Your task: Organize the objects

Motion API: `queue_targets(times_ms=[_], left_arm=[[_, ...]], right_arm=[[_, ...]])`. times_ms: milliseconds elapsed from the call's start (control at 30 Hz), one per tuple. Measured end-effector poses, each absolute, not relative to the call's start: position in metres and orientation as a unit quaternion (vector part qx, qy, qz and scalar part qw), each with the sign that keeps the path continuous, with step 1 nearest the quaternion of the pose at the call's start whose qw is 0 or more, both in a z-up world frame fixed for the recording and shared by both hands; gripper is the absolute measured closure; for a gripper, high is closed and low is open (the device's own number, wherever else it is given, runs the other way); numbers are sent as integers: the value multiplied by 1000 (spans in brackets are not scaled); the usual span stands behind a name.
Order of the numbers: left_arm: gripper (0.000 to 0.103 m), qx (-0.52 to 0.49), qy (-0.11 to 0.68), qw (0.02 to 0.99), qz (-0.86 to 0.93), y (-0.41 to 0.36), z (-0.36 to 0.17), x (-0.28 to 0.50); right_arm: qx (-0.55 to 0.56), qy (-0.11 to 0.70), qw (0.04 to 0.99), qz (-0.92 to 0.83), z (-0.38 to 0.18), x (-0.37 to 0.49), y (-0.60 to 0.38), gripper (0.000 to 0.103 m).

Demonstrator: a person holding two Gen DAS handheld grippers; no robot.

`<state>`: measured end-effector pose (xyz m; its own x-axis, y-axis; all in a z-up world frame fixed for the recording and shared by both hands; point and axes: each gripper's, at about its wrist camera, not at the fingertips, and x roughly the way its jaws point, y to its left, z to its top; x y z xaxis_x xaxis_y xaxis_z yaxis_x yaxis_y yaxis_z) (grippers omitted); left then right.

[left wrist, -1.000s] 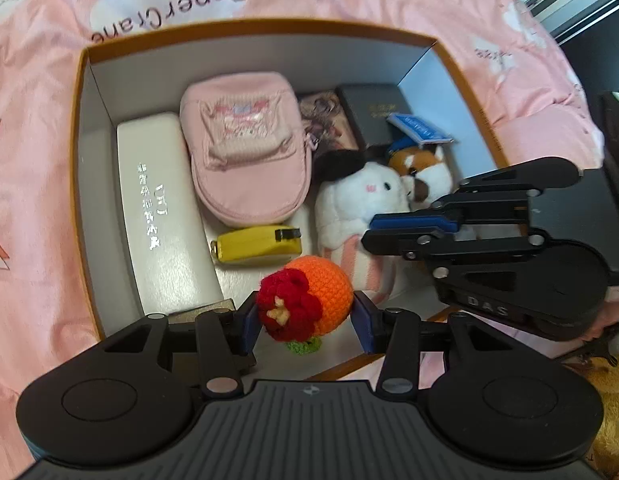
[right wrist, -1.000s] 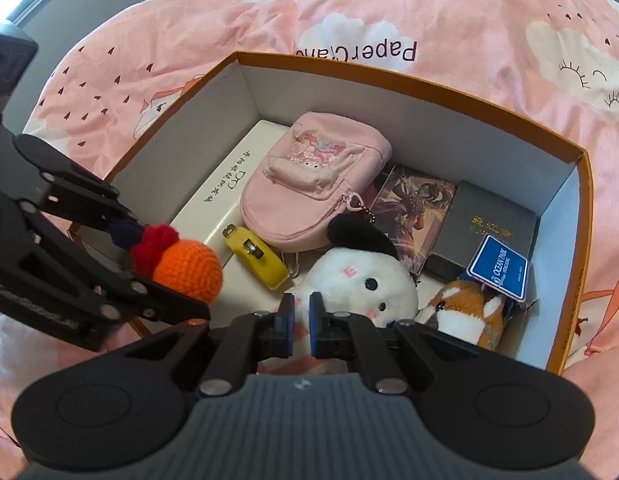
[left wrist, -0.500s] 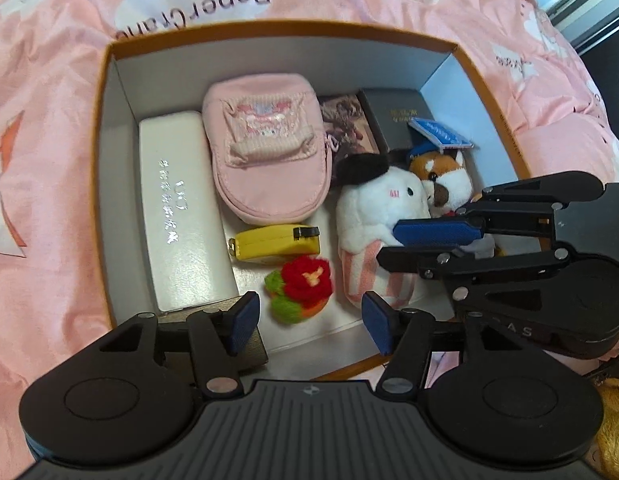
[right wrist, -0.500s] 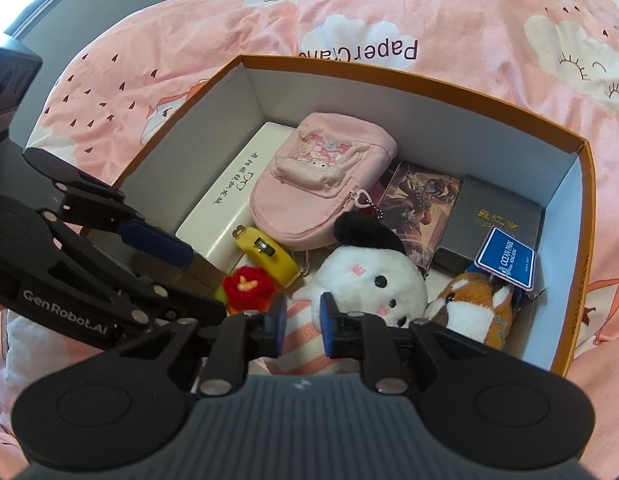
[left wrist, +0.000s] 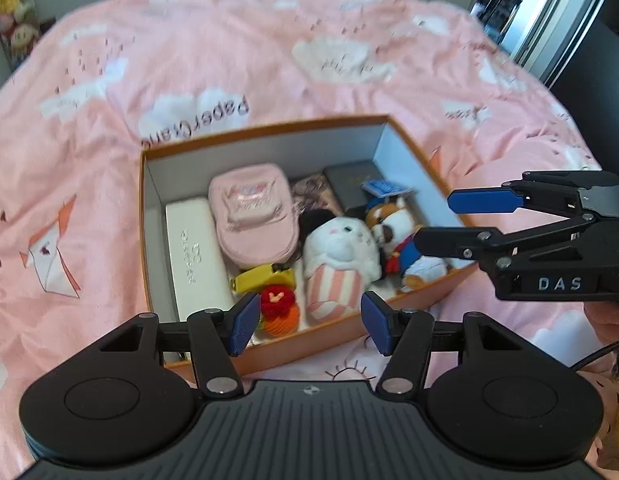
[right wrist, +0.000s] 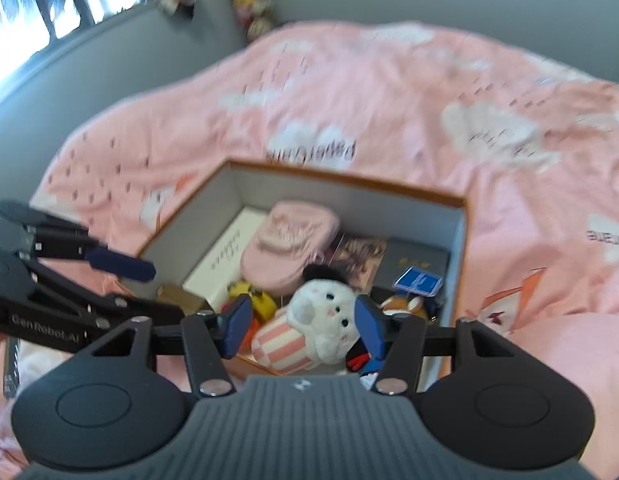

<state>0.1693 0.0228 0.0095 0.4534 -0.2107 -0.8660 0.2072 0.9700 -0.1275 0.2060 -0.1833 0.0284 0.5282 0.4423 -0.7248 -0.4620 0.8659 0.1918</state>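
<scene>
An orange-rimmed cardboard box (left wrist: pixel 265 126) sits on a pink duvet. A crocheted orange and red toy (left wrist: pixel 277 308) lies at its near edge beside a yellow tape measure (left wrist: pixel 265 278) and a white plush (left wrist: pixel 341 248). A pink pouch (left wrist: pixel 253 216), a white case (left wrist: pixel 189 248) and a fox plush (left wrist: pixel 393 224) fill the rest. My left gripper (left wrist: pixel 309 326) hangs open above the near edge, holding nothing. My right gripper (right wrist: pixel 303 328) is opening, lifted above the white plush (right wrist: pixel 321 312), which its pads do not touch. It also shows at the right, over the box's right wall (left wrist: pixel 433 222).
The pink duvet (left wrist: pixel 269 60) spreads around the box on all sides. Dark furniture and a doorway (left wrist: pixel 569 20) stand at the right. A window (right wrist: pixel 49 8) and small plush figures line the grey wall. A hand (left wrist: pixel 605 316) holds the right gripper.
The left gripper let go of the crocheted toy, which now lies in the box. Both grippers rose and drew back from the box. The right jaws went from shut to open.
</scene>
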Motion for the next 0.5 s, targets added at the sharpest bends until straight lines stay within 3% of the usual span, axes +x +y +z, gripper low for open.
queue_targets(times_ms=[167, 367, 500], left_arm=[[35, 7, 455, 883, -116, 16, 28, 141], [35, 15, 334, 939, -79, 9, 46, 102], [25, 6, 258, 965, -39, 6, 48, 77]], right_arm=[[13, 351, 910, 222, 46, 169, -197, 36], [16, 248, 952, 179, 66, 121, -200, 26], [1, 187, 969, 164, 70, 93, -197, 14]])
